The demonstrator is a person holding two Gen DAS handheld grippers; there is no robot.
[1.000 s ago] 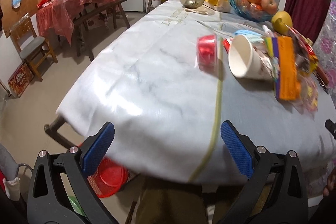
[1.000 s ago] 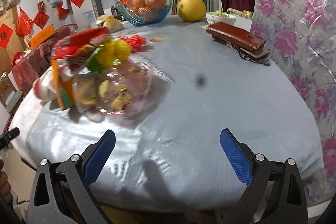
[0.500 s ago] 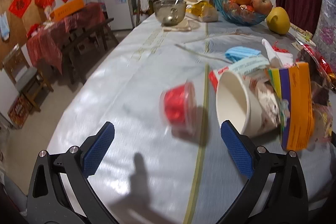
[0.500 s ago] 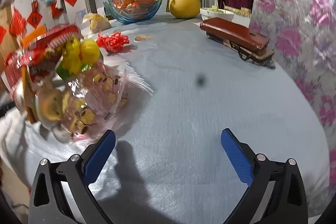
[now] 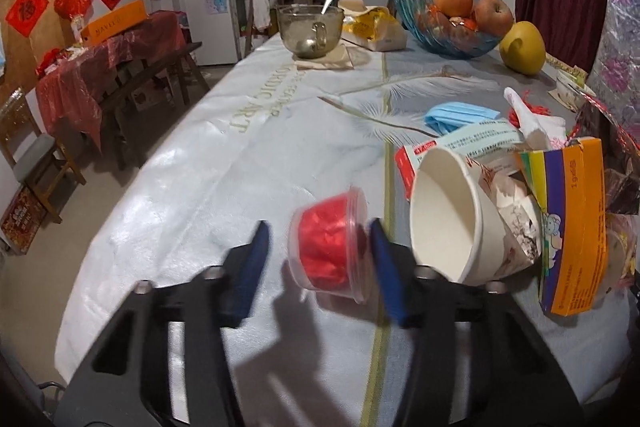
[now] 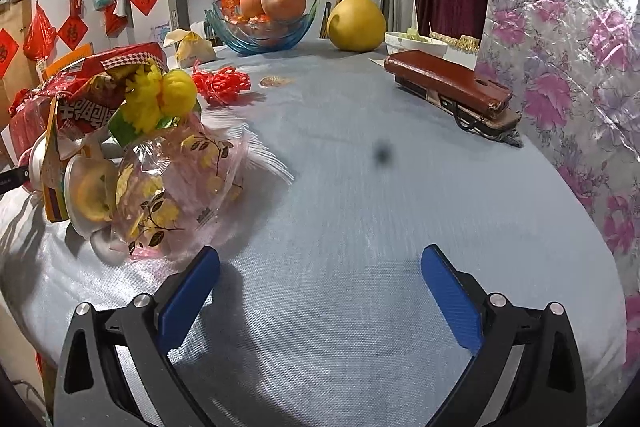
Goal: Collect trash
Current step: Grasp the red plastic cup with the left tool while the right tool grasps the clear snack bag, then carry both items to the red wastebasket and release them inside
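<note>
Trash first: small clear cup with red filling, lower centre of left view, lies tipped on the tabletop between our left gripper fingers. They are closing; right pad touches the rim, left pad apart. Risk, we judge: the one-sided push rolls it into the paper cup just right. Right gripper released, empty, wrapper pile at its left. Fruit bowl far back.
</note>
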